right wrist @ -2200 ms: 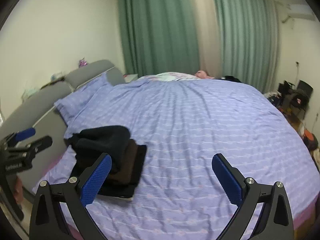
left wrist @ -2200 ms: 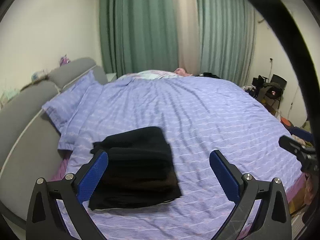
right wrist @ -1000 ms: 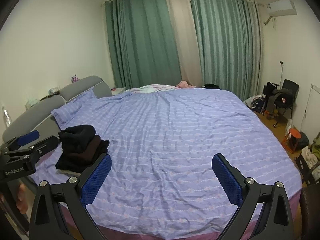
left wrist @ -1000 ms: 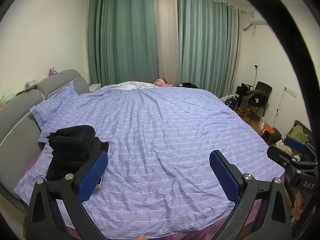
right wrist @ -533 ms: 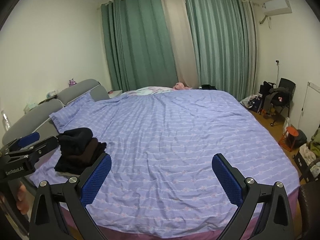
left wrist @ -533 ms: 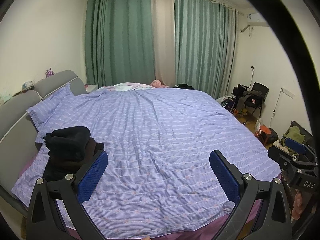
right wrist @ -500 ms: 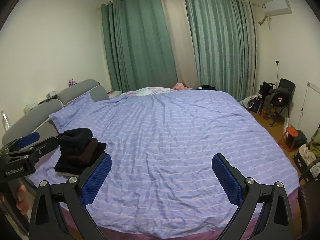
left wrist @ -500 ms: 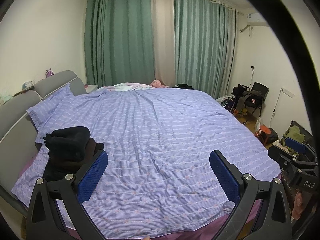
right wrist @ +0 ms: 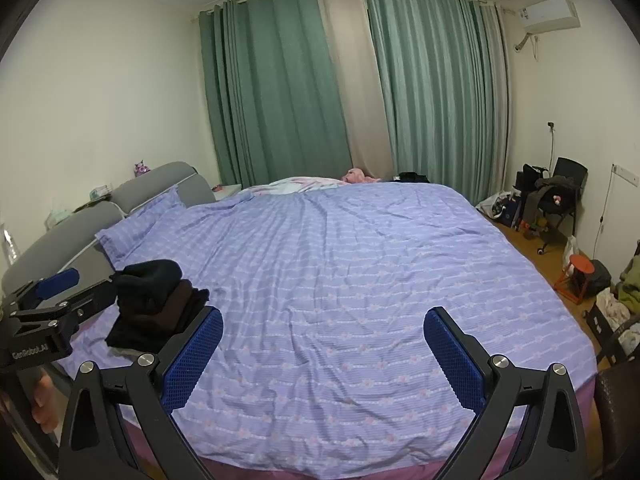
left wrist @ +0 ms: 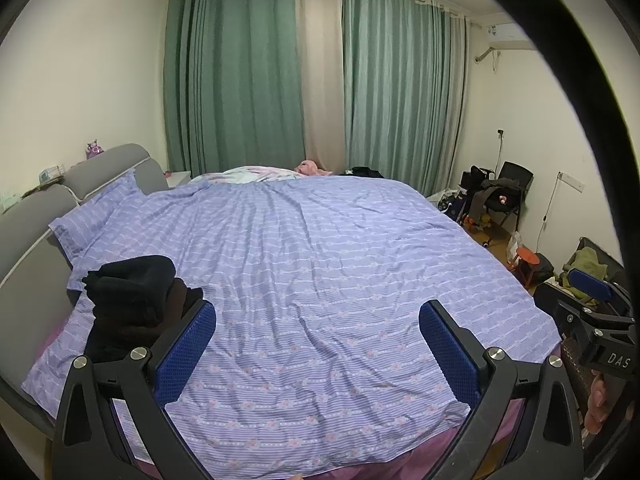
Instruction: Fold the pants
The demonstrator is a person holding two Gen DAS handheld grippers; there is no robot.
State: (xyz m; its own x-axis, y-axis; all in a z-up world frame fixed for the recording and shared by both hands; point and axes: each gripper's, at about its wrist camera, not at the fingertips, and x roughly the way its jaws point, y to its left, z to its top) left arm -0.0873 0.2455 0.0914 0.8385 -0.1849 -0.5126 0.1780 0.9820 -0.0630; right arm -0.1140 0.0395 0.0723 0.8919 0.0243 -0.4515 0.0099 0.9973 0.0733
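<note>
A stack of folded dark pants [left wrist: 136,300] lies on the near left corner of the bed, black on top and brown beneath; it also shows in the right wrist view [right wrist: 156,304]. My left gripper [left wrist: 318,344] is open and empty, held back from the bed's near edge, with the stack behind its left finger. My right gripper [right wrist: 322,350] is open and empty, held off the near edge too. Each gripper shows at the side of the other's view.
The bed has a wrinkled purple striped cover [left wrist: 320,260] and a grey headboard [left wrist: 36,216] on the left. Green curtains [left wrist: 248,80] hang behind. A chair with clothes [right wrist: 560,196], an orange stool [right wrist: 578,276] and clutter stand on the floor at right.
Both grippers have pulled back and up from the folded stack, so the whole bed is now in view. In the last half second almost nothing moves.
</note>
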